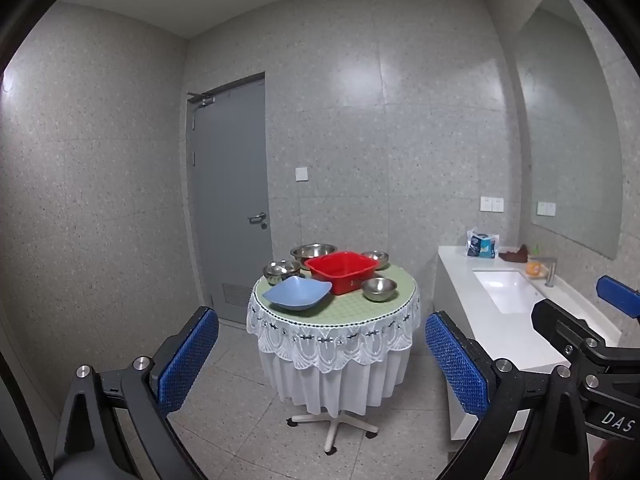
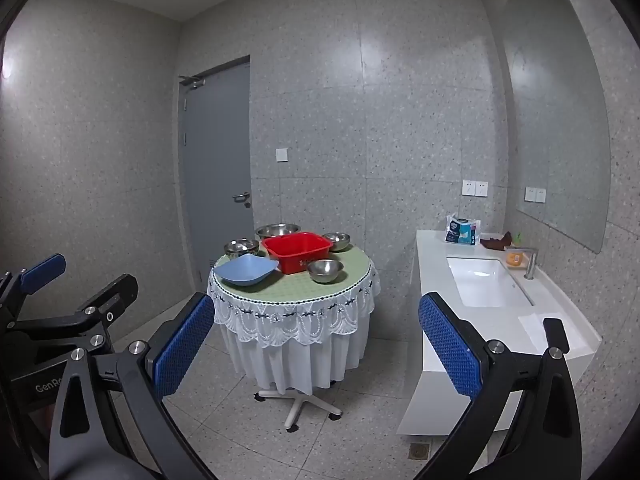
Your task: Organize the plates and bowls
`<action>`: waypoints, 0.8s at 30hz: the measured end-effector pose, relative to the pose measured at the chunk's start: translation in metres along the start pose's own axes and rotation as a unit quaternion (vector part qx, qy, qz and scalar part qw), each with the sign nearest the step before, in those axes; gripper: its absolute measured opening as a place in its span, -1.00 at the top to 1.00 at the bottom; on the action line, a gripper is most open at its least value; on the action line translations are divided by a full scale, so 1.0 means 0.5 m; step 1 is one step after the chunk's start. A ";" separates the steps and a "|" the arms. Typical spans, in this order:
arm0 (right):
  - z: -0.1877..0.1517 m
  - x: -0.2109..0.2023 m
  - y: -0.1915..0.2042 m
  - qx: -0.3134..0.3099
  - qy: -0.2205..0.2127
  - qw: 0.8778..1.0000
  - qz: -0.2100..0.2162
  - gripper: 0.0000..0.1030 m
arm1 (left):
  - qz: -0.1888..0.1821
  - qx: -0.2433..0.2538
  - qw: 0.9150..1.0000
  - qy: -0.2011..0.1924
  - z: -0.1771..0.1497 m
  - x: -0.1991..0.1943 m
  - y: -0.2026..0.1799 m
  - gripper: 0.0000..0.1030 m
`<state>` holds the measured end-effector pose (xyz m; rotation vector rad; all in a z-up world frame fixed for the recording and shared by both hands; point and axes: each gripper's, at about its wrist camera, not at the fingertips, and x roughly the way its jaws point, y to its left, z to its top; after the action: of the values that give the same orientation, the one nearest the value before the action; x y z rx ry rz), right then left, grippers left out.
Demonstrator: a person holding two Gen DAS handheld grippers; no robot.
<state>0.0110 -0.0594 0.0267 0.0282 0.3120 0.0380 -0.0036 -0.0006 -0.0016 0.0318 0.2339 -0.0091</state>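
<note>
You face grey door (image 1: 228,200), wall switch (image 1: 301,173). Right: white counter (image 2: 432,264) with sink (image 2: 480,280), faucet (image 2: 530,262), tissue pack (image 2: 462,232), mirror (image 2: 560,120).

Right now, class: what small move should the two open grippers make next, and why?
Probably carry both forward toward the round table: the left gripper and right gripper are open, empty and far from the steel bowls and the blue dish.

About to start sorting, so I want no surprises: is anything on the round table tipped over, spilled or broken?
Nothing stands out. The four steel bowls, the blue plate and the red basin all sit upright on the round table, with no visible spill or damage.
</note>
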 end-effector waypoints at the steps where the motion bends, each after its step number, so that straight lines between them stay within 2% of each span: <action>1: 0.000 0.001 0.000 0.000 0.001 1.000 0.000 -1.00 | 0.000 0.000 1.000 0.000 -0.001 0.000 0.000 -0.99; 24: 0.005 -0.009 -0.024 0.003 -0.004 1.000 0.001 -1.00 | -0.001 -0.003 1.000 -0.005 -0.001 -0.007 0.003 -0.99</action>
<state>0.0082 -0.0718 0.0302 0.0348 0.3033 0.0393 -0.0072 0.0012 -0.0014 0.0261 0.2238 -0.0113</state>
